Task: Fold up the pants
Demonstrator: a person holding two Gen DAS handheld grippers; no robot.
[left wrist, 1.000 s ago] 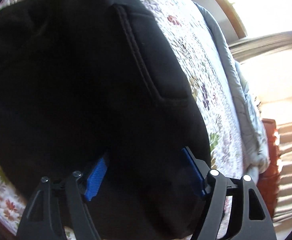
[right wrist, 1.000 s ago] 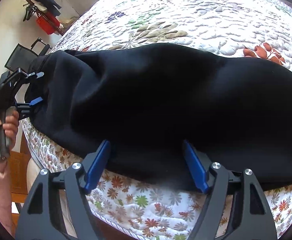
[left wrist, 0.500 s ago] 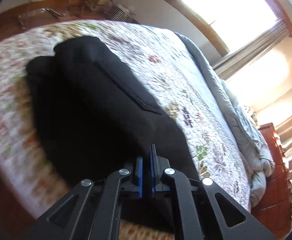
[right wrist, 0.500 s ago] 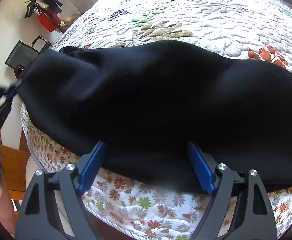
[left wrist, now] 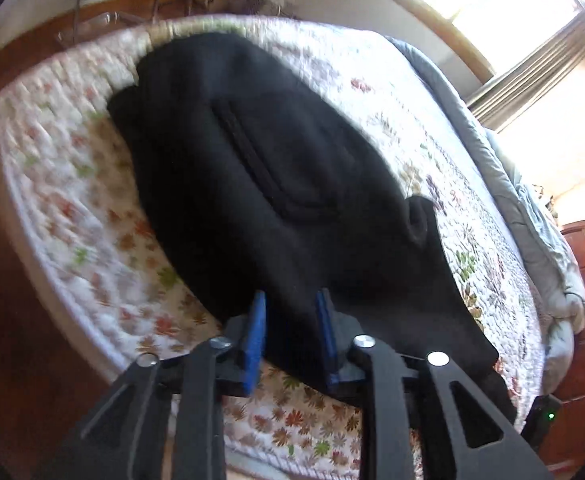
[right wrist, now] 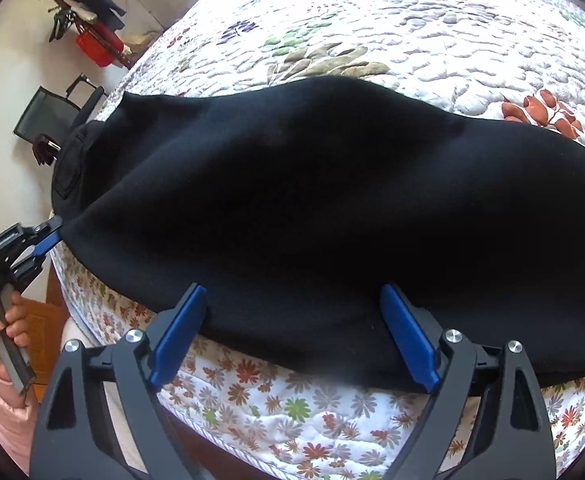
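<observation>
On the bed: quilted floral cover [right wrist: 432,40], its near edge running below both pairs of tongs, its corner toward the chair at the pants' left end
Pants: black pants [right wrist: 312,200], one long dark band lying along that near edge, already doubled lengthwise as far as I can judge; a seamed pocket [left wrist: 276,168] faces up in the left wrist view
Long axis: parallel to the near edge, left to right across the right wrist view; the left wrist view looks down its length from one end
Right tongs: right gripper [right wrist: 294,336], jaws spread wide and just opened further, cloth between them but the pads not pressing on it; stands at the near hem, about mid-length of the band
Left tongs: left gripper [left wrist: 290,340], jaws just reopened part way from shut, cloth edge lying in the gap, no squeeze to be seen; stands at the left end of the band near the corner
Left hand: hand [right wrist: 2,322] on the left tongs' handle, pink sleeve below
Nearer hand: left for the end, right for the middle
Judgement: next fold probably carries the left end along the axis toward the right
</observation>
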